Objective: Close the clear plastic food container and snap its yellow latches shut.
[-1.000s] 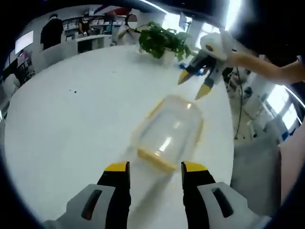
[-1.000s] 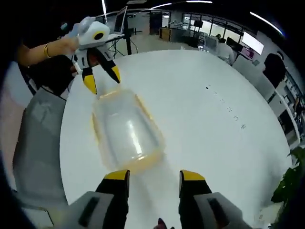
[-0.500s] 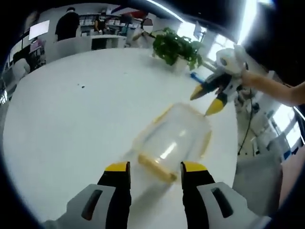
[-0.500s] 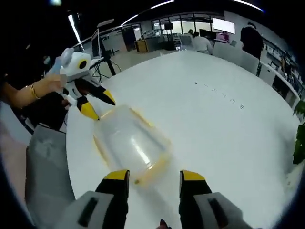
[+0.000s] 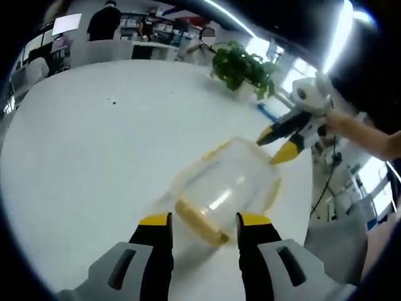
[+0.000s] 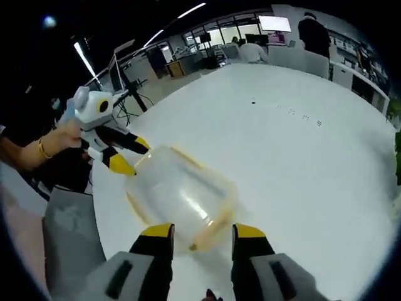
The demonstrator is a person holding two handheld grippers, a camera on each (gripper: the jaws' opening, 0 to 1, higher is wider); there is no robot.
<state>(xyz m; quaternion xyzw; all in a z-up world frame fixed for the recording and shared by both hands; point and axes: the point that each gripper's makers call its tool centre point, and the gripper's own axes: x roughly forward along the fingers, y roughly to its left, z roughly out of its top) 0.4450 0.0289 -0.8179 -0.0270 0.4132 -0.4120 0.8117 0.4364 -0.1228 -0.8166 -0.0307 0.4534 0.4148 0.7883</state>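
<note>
Facing the container from opposite ends, both grippers hover low over the white round worktop [image 5: 81, 144].

Left gripper view: left gripper [image 5: 199, 221], yellow-tipped jaws parted, nothing between them; the tips sit just at the near end of the clear plastic food container [image 5: 229, 182]. Container lies near the worktop's right edge, domed clear side up. Yellow latch [image 5: 199, 219] along its near end, right between the jaw tips; cannot tell whether it is snapped down. Motion blur softens the yellow rim. At the container's far end, right gripper [image 5: 282, 141], jaws apart, one tip at or just above the rim; contact not resolvable. A hand [image 5: 351, 128] and forearm behind it, cut off at the view's edge. Further back, a potted plant [image 5: 244, 63] at the far edge of the worktop; beyond that, people at desks, small and indistinct.

Right gripper view: right gripper [image 6: 196, 231], jaws parted and holding nothing, tips flanking the container's [image 6: 182, 194] near end. Yellow latch [image 6: 203, 235] there, partly blurred. At the far end, left gripper [image 6: 128, 157], jaws spread, lower tip by the rim. Hand with a gold bracelet [image 6: 42, 148] behind it. Small dark specks [image 6: 294, 113] on the worktop well beyond.
</note>
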